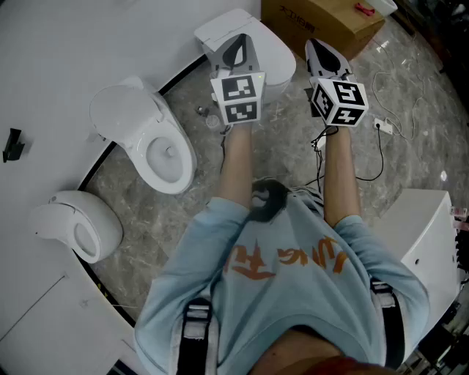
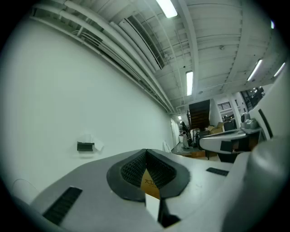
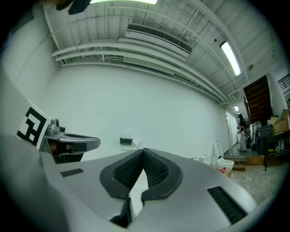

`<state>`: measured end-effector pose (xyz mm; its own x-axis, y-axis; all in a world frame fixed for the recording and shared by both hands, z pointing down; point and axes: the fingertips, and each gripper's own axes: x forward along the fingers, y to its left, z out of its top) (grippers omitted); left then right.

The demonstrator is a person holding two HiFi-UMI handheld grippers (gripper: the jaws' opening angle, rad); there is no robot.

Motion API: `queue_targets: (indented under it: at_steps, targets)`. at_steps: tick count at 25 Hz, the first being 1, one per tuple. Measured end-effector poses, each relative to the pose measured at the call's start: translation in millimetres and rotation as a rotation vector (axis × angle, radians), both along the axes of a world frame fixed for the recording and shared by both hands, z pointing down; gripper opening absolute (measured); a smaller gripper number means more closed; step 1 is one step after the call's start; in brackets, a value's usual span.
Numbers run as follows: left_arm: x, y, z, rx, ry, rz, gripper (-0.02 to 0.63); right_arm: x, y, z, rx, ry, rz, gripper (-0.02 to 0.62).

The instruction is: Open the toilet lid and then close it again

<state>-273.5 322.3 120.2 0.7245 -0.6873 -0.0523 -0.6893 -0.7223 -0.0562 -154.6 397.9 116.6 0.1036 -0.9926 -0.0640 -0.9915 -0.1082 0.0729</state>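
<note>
- Arms out ahead, both grippers level and side by side above the floor (image 1: 282,150). We read this as a carry or start pose, not a reach: neither tool touches anything.
- Left gripper (image 1: 237,41): jaws pressed together, nothing pinched. Its own view (image 2: 146,152) shows the pads meeting, with only wall and ceiling beyond.
- Right gripper (image 1: 317,47): jaws likewise pressed together and empty, as its own view confirms (image 3: 143,151).
- Closed jaws would suit nudging a lid edge rather than pinching it; that is our judgement.
- 3 toilets stand along the curved edge of the white wall. The closed toilet (image 1: 277,53) lies straight ahead, partly behind the left gripper, lid down. We take it as the task's thing, lid not yet raised.
- The open toilet (image 1: 182,174) sits to the left with its bowl showing; the third toilet (image 1: 73,220) is nearer, lower left.
- Obstacles: a power strip (image 1: 384,125) with loose cables lies on the floor near the right gripper, a trip risk. A white cabinet (image 1: 423,227) crowds the right side.
- Farthest: a cardboard box (image 1: 322,22) behind the closed toilet, apart from it.
</note>
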Motion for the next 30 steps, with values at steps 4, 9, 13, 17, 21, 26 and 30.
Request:
queue_targets:
  at_steps: [4,9,13,17,21,26,30]
  targets:
    - [-1.6,-10.3,9.4,-0.012,0.000,0.008,0.026,-6.6,-9.3,9.0,-0.014,0.006,-0.014,0.014]
    - [-10.0,-31.3,24.9,-0.048,0.016,0.005,0.026,-11.6,-21.1,12.3,0.008,-0.037,0.016,0.014]
    - [-16.5,-51.5,46.0,-0.122,0.025,-0.020,0.026,9.8,-15.4,24.4,-0.019,-0.054,0.099,0.014]
    - [-10.3,-60.1,52.2,-0.130,0.020,-0.002,0.026,27.8,-12.1,31.1,-0.023,-0.090,0.150,0.014]
    - [-1.6,-68.2,47.5,-0.106,0.013,0.012,0.026,31.1,-25.2,26.7,-0.017,-0.076,0.136,0.014]
    - [-1.8,-101.6,54.9,-0.102,0.009,-0.028,0.026,36.3,-65.7,33.6,-0.022,-0.065,0.088,0.014]
    - [-0.4,-134.7,57.9,-0.083,-0.007,-0.085,0.026,46.8,-101.9,35.1,0.004,-0.064,0.040,0.014]
